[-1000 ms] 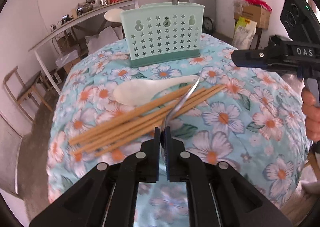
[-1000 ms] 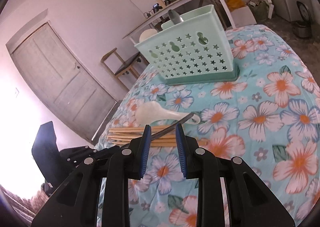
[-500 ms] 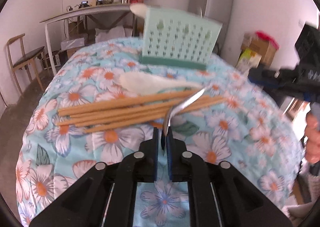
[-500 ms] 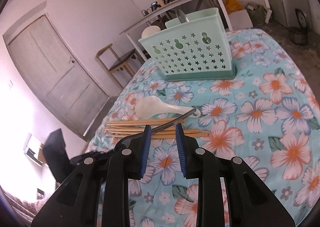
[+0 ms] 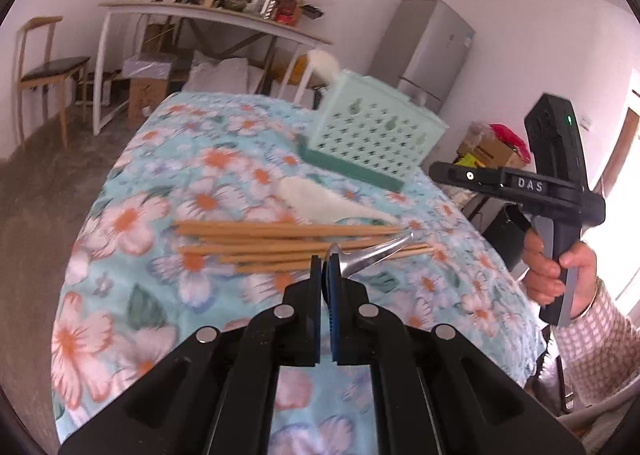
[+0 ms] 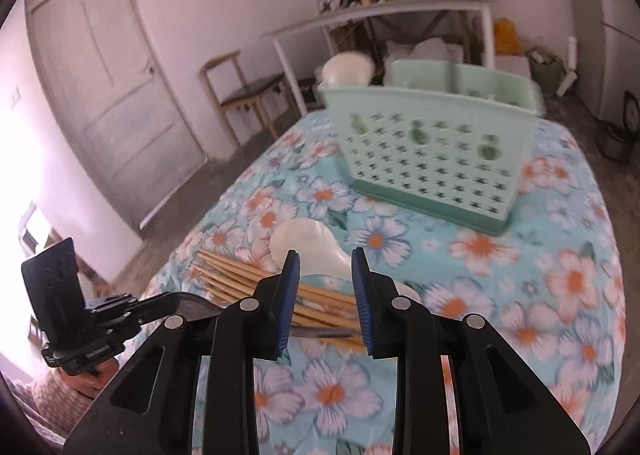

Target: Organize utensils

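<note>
- Left wrist view: left gripper (image 5: 325,275) clamped tight on a metal spoon (image 5: 370,253), spoon lifted just above the wooden chopsticks (image 5: 280,241).
- Beyond these, white ceramic spoon (image 5: 320,201) flat on the floral cloth (image 5: 132,215); mint utensil caddy (image 5: 376,135) farther back.
- Right gripper (image 6: 325,297) parted and empty, hovering over the chopsticks; "DAS" readable on its body (image 5: 530,185).

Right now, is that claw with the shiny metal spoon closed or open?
Closed. The left claw has its blue pads pressed together on the shiny metal spoon, which sticks out above the wooden chopsticks.
</note>
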`<state>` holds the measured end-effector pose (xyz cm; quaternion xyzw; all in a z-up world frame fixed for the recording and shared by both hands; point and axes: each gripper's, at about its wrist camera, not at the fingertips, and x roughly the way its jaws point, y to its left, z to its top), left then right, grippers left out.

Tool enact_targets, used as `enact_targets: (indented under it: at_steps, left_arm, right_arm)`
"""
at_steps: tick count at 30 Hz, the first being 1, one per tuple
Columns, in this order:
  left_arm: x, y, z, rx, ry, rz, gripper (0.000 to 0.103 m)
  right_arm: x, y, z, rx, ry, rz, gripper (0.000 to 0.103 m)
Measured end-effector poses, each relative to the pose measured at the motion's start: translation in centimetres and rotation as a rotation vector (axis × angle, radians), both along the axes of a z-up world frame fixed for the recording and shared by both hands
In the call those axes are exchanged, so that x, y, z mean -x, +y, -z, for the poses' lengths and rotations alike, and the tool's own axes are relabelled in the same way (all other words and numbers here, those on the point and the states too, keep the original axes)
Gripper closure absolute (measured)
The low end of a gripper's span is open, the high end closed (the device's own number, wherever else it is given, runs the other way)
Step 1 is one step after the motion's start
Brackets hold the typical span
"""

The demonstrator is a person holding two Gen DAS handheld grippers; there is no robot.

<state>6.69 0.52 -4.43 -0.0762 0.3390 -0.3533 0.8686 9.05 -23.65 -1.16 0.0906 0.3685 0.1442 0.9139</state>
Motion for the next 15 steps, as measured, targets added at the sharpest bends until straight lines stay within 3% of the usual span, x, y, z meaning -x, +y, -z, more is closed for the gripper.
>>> enact_targets:
  at_steps: [7,15]
  left_arm:
    - [-0.3,0.7,3.1,0.006,0.085,0.007,0.101]
    - [-0.5,1.1,3.5,0.039,0.084,0.007,0.101]
  right_arm:
    - [-5.2,6.6,1.4,0.183,0.077,-0.170,0.063]
    - [-9.6,11.3,4.7,0.396,0.165,-0.271,0.056]
